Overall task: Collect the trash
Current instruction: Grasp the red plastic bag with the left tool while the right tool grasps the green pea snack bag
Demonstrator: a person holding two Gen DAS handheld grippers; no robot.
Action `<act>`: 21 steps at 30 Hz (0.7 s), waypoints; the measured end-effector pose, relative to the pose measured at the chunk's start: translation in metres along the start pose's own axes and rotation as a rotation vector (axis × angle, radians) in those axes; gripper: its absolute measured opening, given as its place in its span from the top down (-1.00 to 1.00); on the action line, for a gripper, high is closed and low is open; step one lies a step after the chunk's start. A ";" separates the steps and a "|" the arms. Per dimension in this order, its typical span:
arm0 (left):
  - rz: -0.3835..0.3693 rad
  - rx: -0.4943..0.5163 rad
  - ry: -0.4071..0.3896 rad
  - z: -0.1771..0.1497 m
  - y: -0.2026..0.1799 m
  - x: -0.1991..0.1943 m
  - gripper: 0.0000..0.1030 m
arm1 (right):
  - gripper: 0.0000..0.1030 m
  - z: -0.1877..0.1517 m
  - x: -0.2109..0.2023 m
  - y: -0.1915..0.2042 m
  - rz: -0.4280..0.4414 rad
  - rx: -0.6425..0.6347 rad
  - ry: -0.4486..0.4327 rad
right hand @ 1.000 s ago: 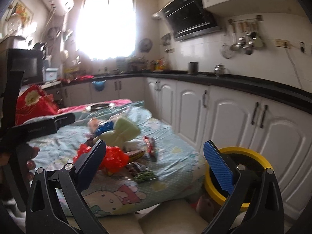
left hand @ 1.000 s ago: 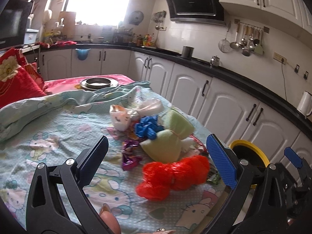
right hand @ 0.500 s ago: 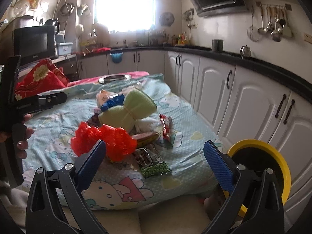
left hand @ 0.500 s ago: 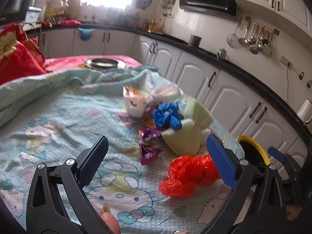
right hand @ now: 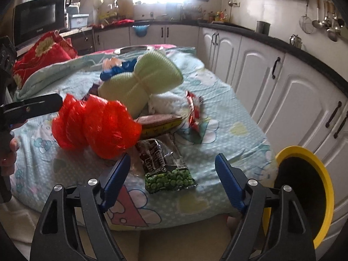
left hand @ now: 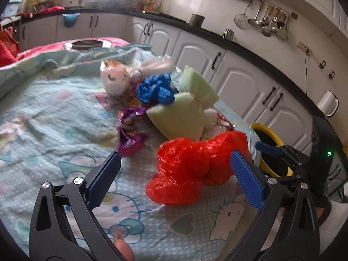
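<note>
A heap of trash lies on a table under a light blue cartoon-print cloth (left hand: pixel 54 130). My left gripper (left hand: pixel 175 158) is open, just short of a crumpled red plastic bag (left hand: pixel 195 165), which touches neither finger. Behind the bag lie a pale green foam bundle (left hand: pixel 184 113), a blue bag (left hand: pixel 156 89), purple wrappers (left hand: pixel 130 139) and a white bag (left hand: pixel 115 78). My right gripper (right hand: pixel 173 159) hovers over a green pea packet (right hand: pixel 169 174). Its jaws are closing, with the packet low between them and untouched. The red plastic bag (right hand: pixel 95 126) sits to the packet's left.
A yellow-rimmed black bin (right hand: pixel 304 191) stands on the floor off the table's right corner, in front of white cabinets (right hand: pixel 261 69). A red-and-white wrapper (right hand: pixel 193 108) and a flat yellow-edged packet (right hand: pixel 161 121) lie nearby. A red cushion (right hand: pixel 41 58) sits at the far left.
Both grippers have dipped down and come closer to the pile. The red bag now sits between the left fingers' tips, and the right jaws stand narrower over the pea packet.
</note>
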State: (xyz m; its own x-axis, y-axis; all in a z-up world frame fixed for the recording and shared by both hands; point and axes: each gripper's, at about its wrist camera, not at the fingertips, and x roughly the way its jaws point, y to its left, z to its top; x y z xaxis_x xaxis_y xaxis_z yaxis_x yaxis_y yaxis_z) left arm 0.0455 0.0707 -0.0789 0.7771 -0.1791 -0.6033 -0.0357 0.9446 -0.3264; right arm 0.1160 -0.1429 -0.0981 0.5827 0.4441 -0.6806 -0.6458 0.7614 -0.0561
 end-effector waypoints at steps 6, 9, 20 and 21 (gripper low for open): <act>-0.038 -0.001 0.023 -0.004 -0.001 0.008 -0.75 | -0.11 -0.002 0.016 0.000 0.023 -0.001 0.037; -0.054 0.004 0.037 -0.006 -0.002 0.011 -0.62 | 0.03 -0.005 0.016 -0.001 0.044 0.012 0.034; -0.120 0.038 0.081 -0.008 -0.008 0.013 0.08 | 0.39 -0.012 0.009 -0.003 0.089 0.033 0.035; -0.122 0.045 0.082 -0.008 -0.009 0.012 0.13 | 0.42 -0.012 0.009 -0.002 0.090 0.034 0.035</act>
State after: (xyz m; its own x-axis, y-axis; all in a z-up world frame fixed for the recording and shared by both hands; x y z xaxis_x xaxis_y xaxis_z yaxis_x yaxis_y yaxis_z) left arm 0.0495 0.0582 -0.0892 0.7202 -0.3133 -0.6190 0.0857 0.9255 -0.3688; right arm 0.1169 -0.1462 -0.1125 0.5051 0.4949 -0.7071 -0.6770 0.7353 0.0311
